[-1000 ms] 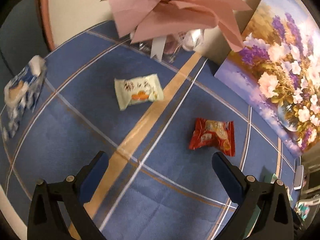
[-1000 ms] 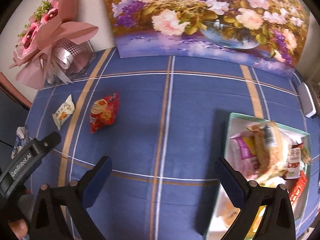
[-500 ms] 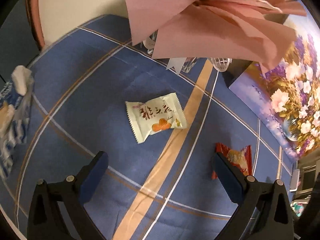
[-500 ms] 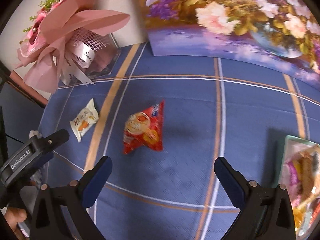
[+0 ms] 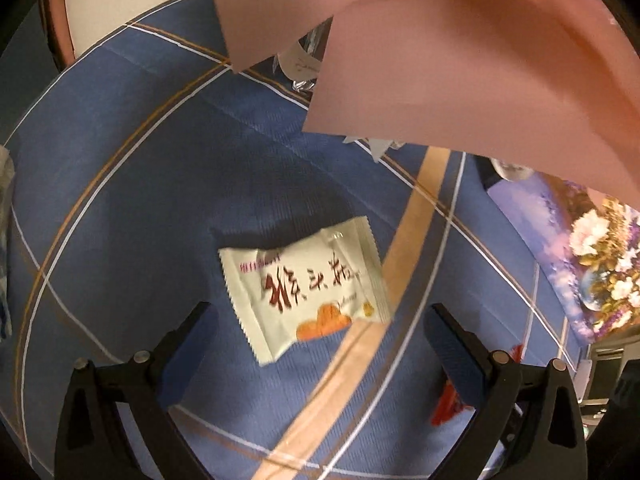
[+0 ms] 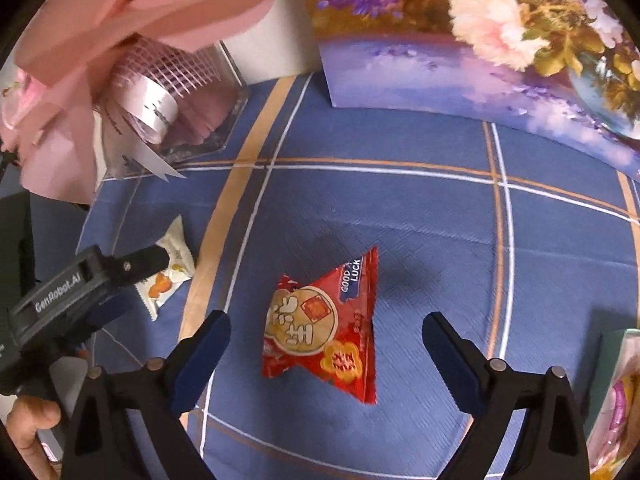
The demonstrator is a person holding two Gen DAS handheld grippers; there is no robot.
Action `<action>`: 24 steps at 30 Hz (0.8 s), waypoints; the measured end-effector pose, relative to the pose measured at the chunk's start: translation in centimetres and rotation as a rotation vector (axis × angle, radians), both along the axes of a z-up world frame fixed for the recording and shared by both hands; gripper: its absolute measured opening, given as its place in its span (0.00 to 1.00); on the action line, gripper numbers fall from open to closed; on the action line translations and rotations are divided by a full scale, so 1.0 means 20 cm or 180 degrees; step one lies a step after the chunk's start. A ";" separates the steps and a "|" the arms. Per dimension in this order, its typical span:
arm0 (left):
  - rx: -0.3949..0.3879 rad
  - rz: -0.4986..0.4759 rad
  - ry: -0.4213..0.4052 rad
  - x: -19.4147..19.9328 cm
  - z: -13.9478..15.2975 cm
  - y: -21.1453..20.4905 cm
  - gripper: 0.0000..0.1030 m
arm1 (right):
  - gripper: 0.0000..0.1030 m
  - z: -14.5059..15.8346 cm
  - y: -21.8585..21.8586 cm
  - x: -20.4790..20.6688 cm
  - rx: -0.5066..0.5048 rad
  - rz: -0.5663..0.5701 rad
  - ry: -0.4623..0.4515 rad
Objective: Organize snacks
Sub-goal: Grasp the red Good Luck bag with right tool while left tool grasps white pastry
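Left side first. Our left gripper point(image 5: 316, 316) hangs over the blue plaid tablecloth point(image 5: 132, 184) with its jaws spread wide and nothing between them. The cream snack packet point(image 5: 306, 290) lies flat on the cloth, centred in the gap but forward of the fingertips, so we judge this a line-up for a straddling pinch across its short side. The pink bouquet wrapping point(image 5: 460, 60) overhangs close above; it may brush the tool on the lift.

Middle. Our right gripper point(image 6: 326, 328) is likewise spread wide and empty, aimed at the red snack packet point(image 6: 324, 328), which lies flat between the two fingers without touching either. The puffed foil will likely slip unless pinched mid-body.

Right edge. The tray point(image 6: 604, 360) already holding snacks sits near the red packet; we take it as the destination for both.
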State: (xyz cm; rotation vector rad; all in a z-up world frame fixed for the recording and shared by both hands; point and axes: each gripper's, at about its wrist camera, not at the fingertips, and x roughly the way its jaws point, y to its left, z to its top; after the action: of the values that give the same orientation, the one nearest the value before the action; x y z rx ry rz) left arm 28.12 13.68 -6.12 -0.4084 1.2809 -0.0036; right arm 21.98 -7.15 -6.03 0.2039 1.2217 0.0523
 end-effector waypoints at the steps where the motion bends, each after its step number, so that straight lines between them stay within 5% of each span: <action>1: 0.0021 -0.0003 0.0014 0.01 -0.01 0.00 0.99 | 0.90 -0.02 0.00 0.01 0.0003 0.0000 0.0020; 5: 0.0086 -0.0027 0.0053 0.05 -0.07 -0.02 0.93 | 0.83 -0.05 0.00 0.03 -0.0006 -0.0001 0.0056; 7: 0.0145 -0.0030 0.0032 0.05 -0.07 -0.02 0.90 | 0.72 -0.07 0.00 0.04 0.0002 0.0003 0.0072; 11: 0.0303 -0.0017 0.0015 0.04 -0.05 -0.03 0.69 | 0.54 -0.08 0.00 0.05 0.0055 0.0001 0.0095; 17: 0.0275 -0.0021 -0.0036 -0.01 -0.03 -0.04 0.56 | 0.53 -0.08 0.00 0.03 0.0031 0.0015 0.0083; 24: 0.0109 0.0015 -0.0018 -0.11 -0.03 -0.03 0.55 | 0.52 -0.01 -0.03 -0.07 0.0094 0.0005 0.0040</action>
State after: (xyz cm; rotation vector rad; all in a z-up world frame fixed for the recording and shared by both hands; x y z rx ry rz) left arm 25.86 13.17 -6.77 -0.3816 1.2727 0.0211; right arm 20.55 -7.78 -6.22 0.2293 1.2340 0.0706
